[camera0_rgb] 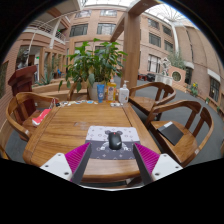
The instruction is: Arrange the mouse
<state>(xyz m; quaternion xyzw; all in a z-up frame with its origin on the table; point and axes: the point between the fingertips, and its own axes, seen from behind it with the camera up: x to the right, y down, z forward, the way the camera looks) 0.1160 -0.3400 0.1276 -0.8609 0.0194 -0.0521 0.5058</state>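
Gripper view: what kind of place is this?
Likely a courtyard or atrium seating area: a wooden table with wooden chairs, potted plants, building fronts behind. A mouse lies just ahead of the open gripper.

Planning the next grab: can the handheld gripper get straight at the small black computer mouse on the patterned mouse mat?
Probably yes. The small black computer mouse sits on the patterned mouse mat just ahead of the open gripper, roughly centred between its fingers, with nothing standing between on the round wooden table.
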